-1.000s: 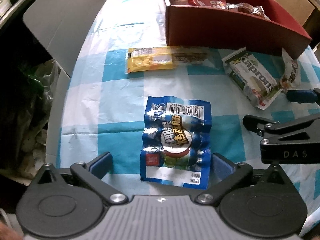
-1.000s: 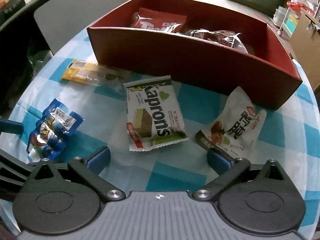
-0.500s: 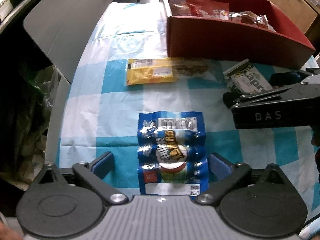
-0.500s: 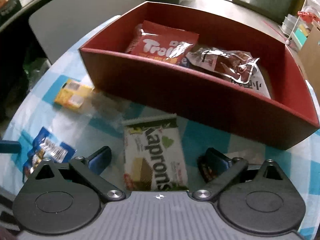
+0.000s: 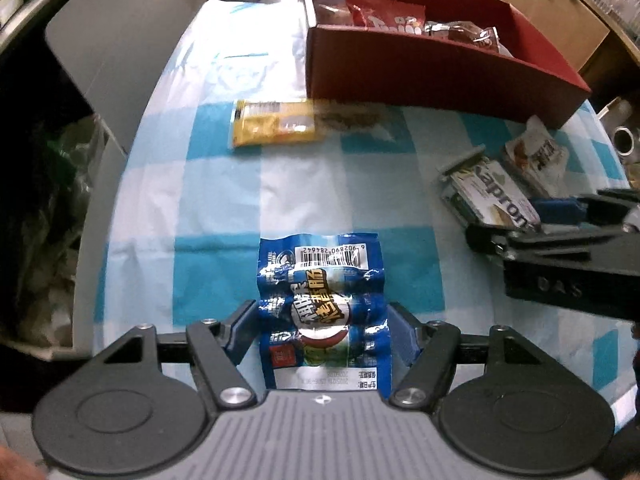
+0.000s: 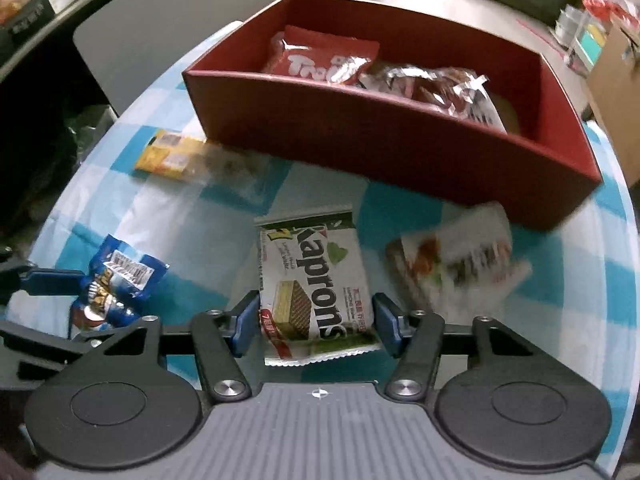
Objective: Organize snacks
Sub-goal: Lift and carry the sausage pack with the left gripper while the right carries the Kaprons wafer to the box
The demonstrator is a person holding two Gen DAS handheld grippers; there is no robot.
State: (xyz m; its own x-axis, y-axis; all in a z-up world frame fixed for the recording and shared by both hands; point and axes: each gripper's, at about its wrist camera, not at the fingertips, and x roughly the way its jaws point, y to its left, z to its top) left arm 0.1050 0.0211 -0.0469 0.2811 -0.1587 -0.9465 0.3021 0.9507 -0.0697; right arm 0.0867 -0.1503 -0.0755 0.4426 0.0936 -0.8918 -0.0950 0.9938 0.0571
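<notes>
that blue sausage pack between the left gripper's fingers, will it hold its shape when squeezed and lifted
Probably not. The blue sausage pack is a crinkled, glossy film pouch, so it likely buckles between the left gripper pads and may slip. The ridges suggest separate sausages inside, so the free end with the barcode probably droops.

left hand-held gripper (image 5: 322, 330) | fingers clamp blue snack packet (image 5: 322, 300) | checkered tablecloth (image 5: 304, 192) | red box (image 5: 432, 68) behind

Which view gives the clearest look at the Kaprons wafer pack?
The right wrist view: the Kaprons wafer pack lies face-up between the right gripper pads, its label readable. The left wrist view shows it off to the right, partly hidden by that gripper.
</notes>
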